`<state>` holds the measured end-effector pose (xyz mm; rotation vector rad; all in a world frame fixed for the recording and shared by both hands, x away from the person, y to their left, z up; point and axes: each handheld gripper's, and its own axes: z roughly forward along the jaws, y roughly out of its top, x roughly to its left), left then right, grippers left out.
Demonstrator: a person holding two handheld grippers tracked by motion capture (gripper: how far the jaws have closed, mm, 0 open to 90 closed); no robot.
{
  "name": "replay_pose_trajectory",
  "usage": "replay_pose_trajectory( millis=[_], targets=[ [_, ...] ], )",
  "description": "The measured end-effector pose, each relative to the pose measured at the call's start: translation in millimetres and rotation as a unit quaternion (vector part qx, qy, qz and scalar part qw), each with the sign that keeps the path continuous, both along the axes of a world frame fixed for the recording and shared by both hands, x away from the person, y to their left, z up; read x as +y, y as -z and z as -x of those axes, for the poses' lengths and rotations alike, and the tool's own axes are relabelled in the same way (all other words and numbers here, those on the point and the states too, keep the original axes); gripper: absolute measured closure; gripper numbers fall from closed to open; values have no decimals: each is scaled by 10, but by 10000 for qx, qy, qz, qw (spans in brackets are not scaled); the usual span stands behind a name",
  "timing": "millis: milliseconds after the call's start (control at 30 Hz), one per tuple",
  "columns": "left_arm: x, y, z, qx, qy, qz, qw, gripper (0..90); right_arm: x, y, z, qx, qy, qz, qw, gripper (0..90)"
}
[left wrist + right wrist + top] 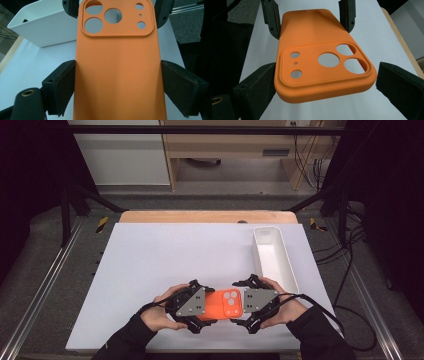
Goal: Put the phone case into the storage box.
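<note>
An orange phone case (223,306) with its camera cut-outs facing up is held just above the white table top near the front edge. My left gripper (209,309) is shut on the case's plain end, and in the left gripper view my left gripper (117,82) has both pads pressed on the long sides of the phone case (117,62). From the right, my right gripper (239,304) is shut on the camera end. In the right gripper view the phone case (312,32) lies between the jaws of my right gripper (325,82).
A long white bin (291,270) lies along the table's right side, beyond my right hand, and the white bin (45,30) also appears behind the case in the left gripper view. The white table sheet (175,255) spreads out to the left and the back.
</note>
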<state>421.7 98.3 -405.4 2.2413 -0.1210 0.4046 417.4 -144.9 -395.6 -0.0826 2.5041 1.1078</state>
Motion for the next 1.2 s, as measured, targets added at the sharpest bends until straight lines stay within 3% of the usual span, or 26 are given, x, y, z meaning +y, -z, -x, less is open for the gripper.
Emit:
replay_pose_trajectory(
  millis=[733, 1200],
  targets=[
    [-12, 28, 14, 13, 146, 5, 9999, 154, 20, 38, -58, 318, -539, -224, 9978, 121],
    [-4, 54, -9, 90, 168, 43, 9998, 154, 18, 49, -75, 402, -632, -246, 9969, 155]
  ],
)
